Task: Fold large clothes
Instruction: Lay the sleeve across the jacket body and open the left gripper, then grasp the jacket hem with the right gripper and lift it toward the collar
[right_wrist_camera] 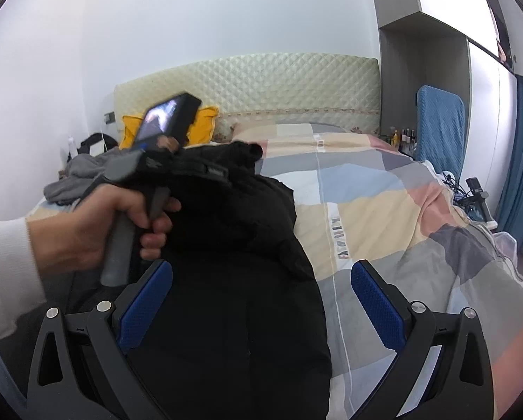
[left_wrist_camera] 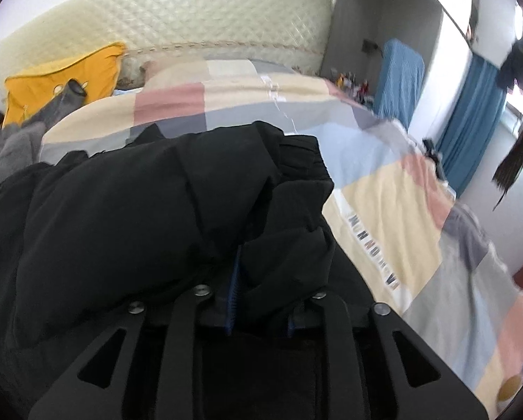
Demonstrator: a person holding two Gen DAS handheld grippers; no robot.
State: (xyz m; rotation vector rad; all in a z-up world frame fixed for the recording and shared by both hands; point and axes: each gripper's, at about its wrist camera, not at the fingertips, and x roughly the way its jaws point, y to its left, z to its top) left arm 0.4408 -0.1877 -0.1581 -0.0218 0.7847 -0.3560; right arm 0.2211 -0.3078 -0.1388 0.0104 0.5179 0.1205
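I have the black jacket [left_wrist_camera: 156, 210] spread on the bed [left_wrist_camera: 384, 203] over the patchwork quilt, one part already folded across the body. My left tool [left_wrist_camera: 257, 301] sits low in the padded cloth, fabric bunched between its narrowly parted fingers; I cannot tell if the pads press on it. My right tool [right_wrist_camera: 261, 301] hangs wide open and empty above the jacket's near edge, free to take the next hold
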